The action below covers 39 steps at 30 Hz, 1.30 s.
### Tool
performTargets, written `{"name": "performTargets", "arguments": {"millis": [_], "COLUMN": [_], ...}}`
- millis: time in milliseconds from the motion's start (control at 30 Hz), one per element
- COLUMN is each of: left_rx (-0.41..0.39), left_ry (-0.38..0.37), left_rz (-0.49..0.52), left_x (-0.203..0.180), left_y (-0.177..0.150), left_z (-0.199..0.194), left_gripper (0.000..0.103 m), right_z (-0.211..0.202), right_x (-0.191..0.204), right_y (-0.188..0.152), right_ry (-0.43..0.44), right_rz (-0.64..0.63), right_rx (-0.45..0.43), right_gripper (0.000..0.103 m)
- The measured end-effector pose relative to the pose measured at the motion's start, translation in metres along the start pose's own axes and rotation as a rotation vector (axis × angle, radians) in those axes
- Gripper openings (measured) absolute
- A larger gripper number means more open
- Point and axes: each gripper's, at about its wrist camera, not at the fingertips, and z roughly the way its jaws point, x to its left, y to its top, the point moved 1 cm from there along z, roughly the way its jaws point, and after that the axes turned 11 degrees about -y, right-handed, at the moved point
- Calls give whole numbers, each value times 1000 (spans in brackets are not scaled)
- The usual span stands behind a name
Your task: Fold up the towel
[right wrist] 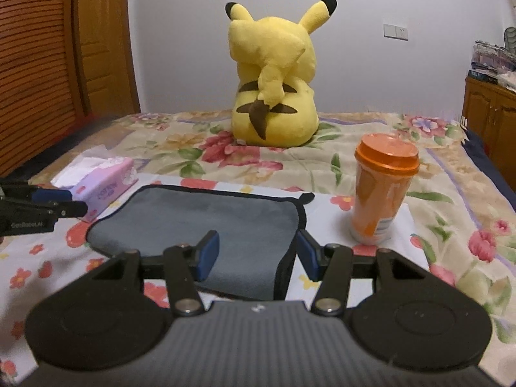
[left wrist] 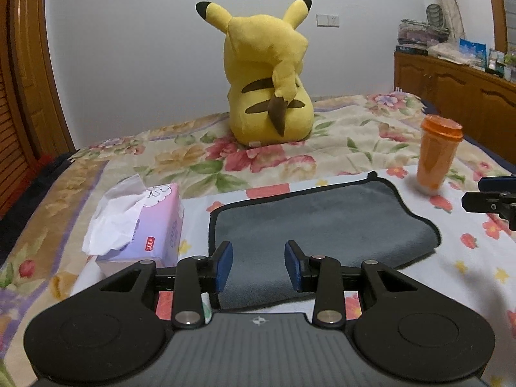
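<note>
A grey towel (left wrist: 322,222) is seen lying on the floral bedspread (left wrist: 200,158), already doubled. Above its near edge the left gripper (left wrist: 258,266) and right gripper (right wrist: 258,254) are held parted, nothing gripped. A tissue box (left wrist: 142,222) is placed at nine o'clock, an orange cup (right wrist: 382,190) at two, a yellow plush (left wrist: 267,74) at twelve.

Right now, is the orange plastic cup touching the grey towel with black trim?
Apart. The right wrist view shows a strip of flowered sheet between the orange plastic cup and the grey towel's black-trimmed edge.
</note>
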Motion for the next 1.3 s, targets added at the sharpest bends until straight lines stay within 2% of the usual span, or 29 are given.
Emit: {"name": "performTargets", "arguments": {"millis": [467,600,800,900,967,1000,1033,1067,1100,1167,1300], "left_rx": [-3,-27,-49,-65,-79,-88,-97,-108,-121,-136,-152], "left_ry": [-15,-22,-18,-13,-5,2,5,9,11,9,5], "left_rz": [-30,-53,-37,-22,-11,-5,-4,-3,-3,-4,-11], "left_x": [-26,-31,-41,-46,-50,-52,-54,-56,-57,-60,-67], "left_y": [3,8,16,19,21,23,23,24,25,26,27], "left_z": [-69,-91,-116,-127,-134,-138,-142,-146,-151,-158,-172], "left_gripper": [45,48,50,60,72,77,86,93,95,100,103], "right_z": [-62,-82,-107,-117,-123,-126,-128,-131,-133,-139,-147], "right_x": [-2,-5,-7,-8,-8,-8,-9,-9,-9,-11,-12], "right_y": [8,9,9,10,10,11,12,12,12,13,14], "right_ry": [8,13,11,7,4,0,-5,-15,-25,-40,-39], "right_rz": [2,22,23,17,17,18,20,23,27,36,35], "right_rx": [-27,-41,-58,-64,-70,-72,-74,-79,-84,-102,-105], "right_gripper": [54,54,54,54,54,56,58,68,83,103,103]}}
